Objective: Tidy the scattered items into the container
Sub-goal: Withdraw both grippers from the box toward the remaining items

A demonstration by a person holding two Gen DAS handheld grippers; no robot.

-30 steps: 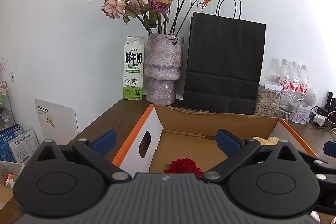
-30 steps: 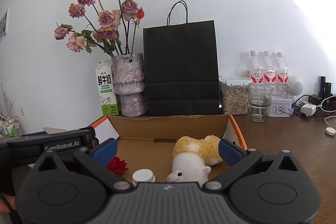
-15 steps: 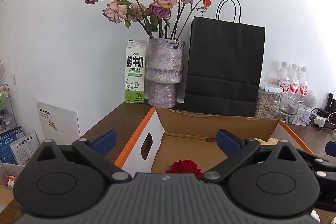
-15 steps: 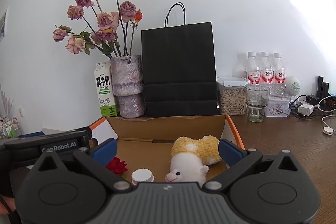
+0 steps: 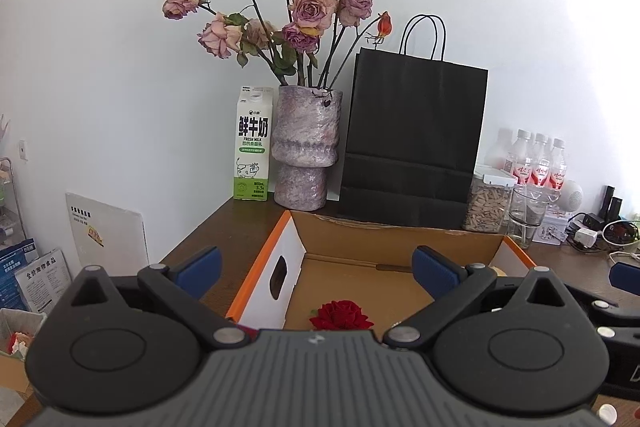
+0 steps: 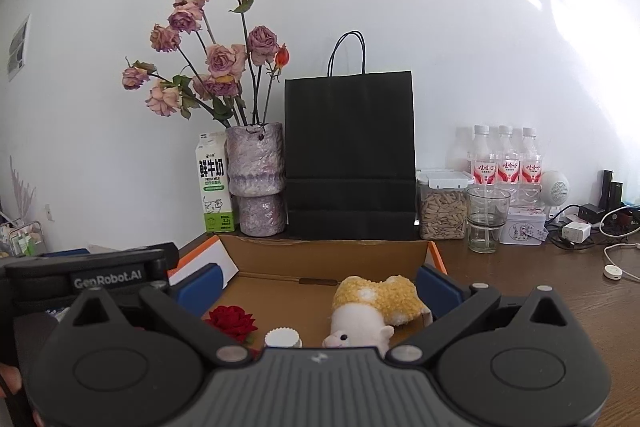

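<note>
Both tools spread wide, nothing held: left gripper (image 5: 316, 265) and right gripper (image 6: 318, 283) hover above the cardboard box (image 6: 320, 251). Inside it, red rose (image 6: 232, 321) at nine o'clock, white cap (image 6: 282, 337) at six, plush toy (image 6: 372, 311) at three.

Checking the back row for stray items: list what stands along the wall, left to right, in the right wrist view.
Green-and-white milk carton → mottled purple vase of dried roses → black paper bag → clear jar of seeds → empty drinking glass → white patterned tin.
</note>
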